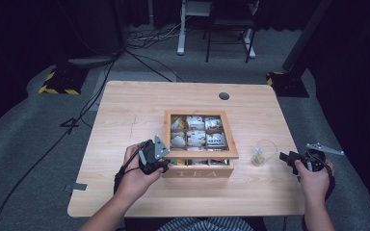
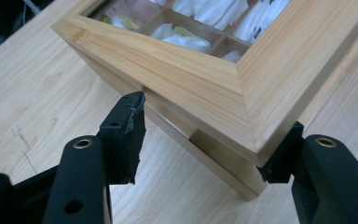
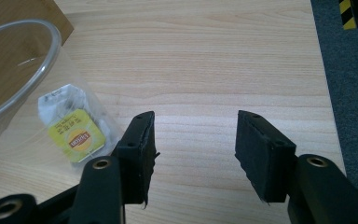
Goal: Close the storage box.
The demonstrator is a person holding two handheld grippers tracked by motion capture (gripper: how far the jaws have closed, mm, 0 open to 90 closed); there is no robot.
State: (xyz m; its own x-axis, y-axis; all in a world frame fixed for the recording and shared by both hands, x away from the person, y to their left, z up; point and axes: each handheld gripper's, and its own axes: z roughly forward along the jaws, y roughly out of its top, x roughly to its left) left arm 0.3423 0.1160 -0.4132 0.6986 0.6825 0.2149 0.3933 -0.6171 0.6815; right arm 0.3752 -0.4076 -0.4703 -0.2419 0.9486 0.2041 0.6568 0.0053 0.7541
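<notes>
Dark room, wooden table [image 1: 125, 120]: left gripper [image 1: 160, 163] is clamped on the tea box [image 1: 198, 169] lid's near-left corner, lid barely lifted, right gripper [image 1: 289, 157] open, idle by the glass [image 1: 263, 151].

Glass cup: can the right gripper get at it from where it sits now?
Probably yes. The right gripper is open, with nothing between its fingers, and bare table lies between it and the cup. The cup stands to one side, so the hand must turn toward it.
</notes>
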